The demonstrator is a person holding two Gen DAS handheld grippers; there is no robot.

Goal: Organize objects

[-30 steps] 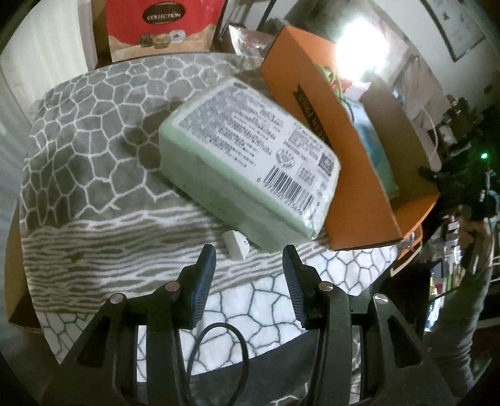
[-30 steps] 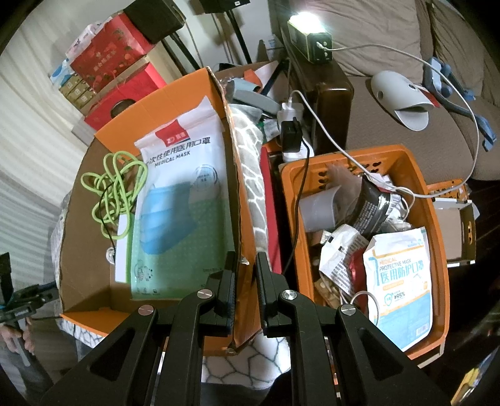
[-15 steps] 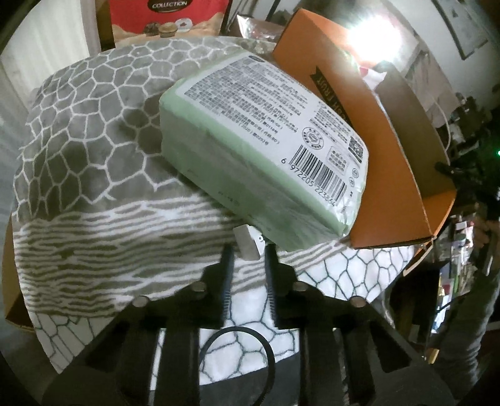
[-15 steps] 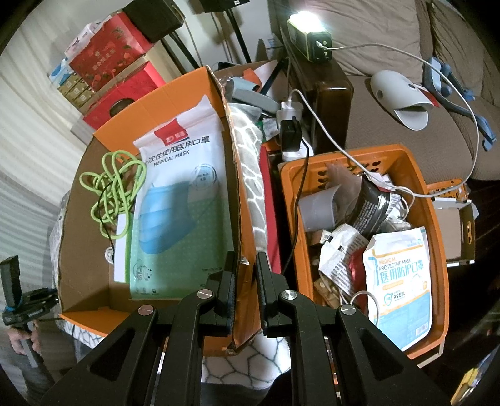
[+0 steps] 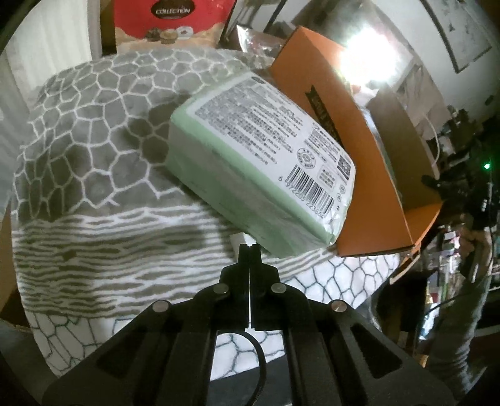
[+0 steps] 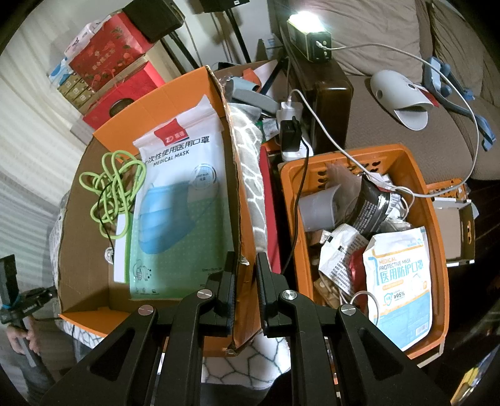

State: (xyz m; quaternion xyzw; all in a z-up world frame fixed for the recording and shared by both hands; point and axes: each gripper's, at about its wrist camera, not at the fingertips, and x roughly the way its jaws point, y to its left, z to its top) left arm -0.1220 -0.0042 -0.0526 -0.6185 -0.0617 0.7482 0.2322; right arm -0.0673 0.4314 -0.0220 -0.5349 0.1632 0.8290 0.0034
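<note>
A green wrapped pack [image 5: 259, 162] with a printed label leans on the grey patterned blanket [image 5: 93, 175] against the orange cardboard box [image 5: 353, 150]. My left gripper [image 5: 250, 248] is shut, its tips at a small white tab [image 5: 239, 239] at the pack's near lower corner. My right gripper [image 6: 245, 265] is shut on the right wall of the orange box [image 6: 237, 200]. Inside that box lie a medical mask pack [image 6: 184, 193] and a green cord [image 6: 112, 187].
An orange plastic basket [image 6: 437, 237] of mixed packets stands right of the box. A red bag [image 5: 168, 22] stands behind the blanket. A lamp [image 6: 307, 34], cables and a sofa are at the back right. Red boxes [image 6: 115, 71] are stacked far left.
My left gripper went from wide open to shut at the white tab under the pack's corner. The right gripper has stayed clamped on the box wall.
</note>
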